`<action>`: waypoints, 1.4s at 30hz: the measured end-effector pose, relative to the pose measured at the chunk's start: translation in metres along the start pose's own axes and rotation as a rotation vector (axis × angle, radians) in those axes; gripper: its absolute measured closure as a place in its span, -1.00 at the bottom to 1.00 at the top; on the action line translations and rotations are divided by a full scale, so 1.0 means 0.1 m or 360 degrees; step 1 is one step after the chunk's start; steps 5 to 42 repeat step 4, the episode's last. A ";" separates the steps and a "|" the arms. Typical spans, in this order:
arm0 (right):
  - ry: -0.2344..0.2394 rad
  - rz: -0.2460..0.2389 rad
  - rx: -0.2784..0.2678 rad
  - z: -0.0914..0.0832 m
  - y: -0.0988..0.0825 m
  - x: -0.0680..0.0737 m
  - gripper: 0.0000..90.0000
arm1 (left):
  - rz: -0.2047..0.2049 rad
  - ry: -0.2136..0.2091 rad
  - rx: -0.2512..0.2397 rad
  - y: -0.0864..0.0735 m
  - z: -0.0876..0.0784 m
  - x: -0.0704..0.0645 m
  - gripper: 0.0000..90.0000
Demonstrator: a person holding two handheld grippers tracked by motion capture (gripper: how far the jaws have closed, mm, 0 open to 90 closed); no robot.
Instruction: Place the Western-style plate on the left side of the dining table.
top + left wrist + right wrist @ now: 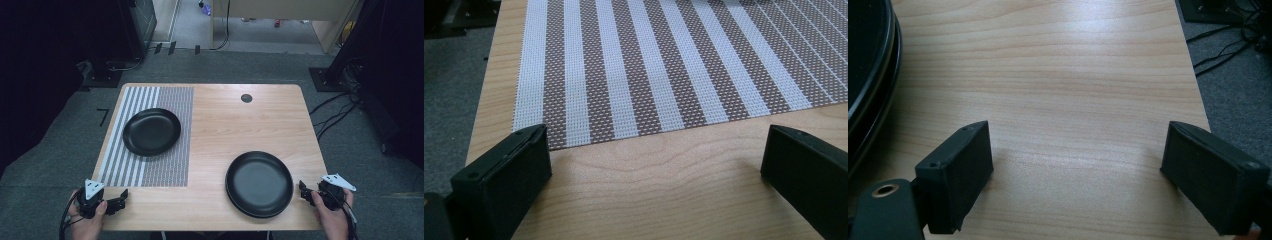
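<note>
**Both jaws released beside the plate stack, one plate already on the mat**

The right gripper rested at the near right corner of the surface, its jaws spread wide with only bare wood between them. Just to its left sat the stack of black plates; in the right gripper view the stacked rims showed at the left edge, apart from the jaws. The left gripper lay at the near left edge, jaws likewise parted and empty, aimed at the near border of the striped placemat. A single black plate sat on that mat, toward its far half.

Judging by this layout, the work was moving plates from the stack to the mat, and the next step was probably to take the top plate. To do it well, the right gripper should have approached low and level, so that one jaw slid under the top rim only and the other came down on it, pinching a single plate and leaving those below undisturbed. A glossy rim could slip, so the bite needed to be deep and the lift slow and flat.
</note>
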State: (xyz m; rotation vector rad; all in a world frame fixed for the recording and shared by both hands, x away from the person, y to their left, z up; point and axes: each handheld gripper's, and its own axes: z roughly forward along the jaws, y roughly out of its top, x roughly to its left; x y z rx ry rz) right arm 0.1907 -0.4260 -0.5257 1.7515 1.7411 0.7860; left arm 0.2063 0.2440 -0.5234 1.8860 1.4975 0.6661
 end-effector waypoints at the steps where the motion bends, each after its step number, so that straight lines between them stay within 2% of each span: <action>1: 0.0000 0.0000 0.0000 0.00 0.00 0.00 -0.73 | -0.0001 0.0000 0.0000 0.00 0.00 0.00 -1.00; 42: -0.0002 0.0002 0.0001 0.00 0.00 0.00 -0.73 | 0.0000 0.0000 0.0001 0.00 0.00 0.00 -1.00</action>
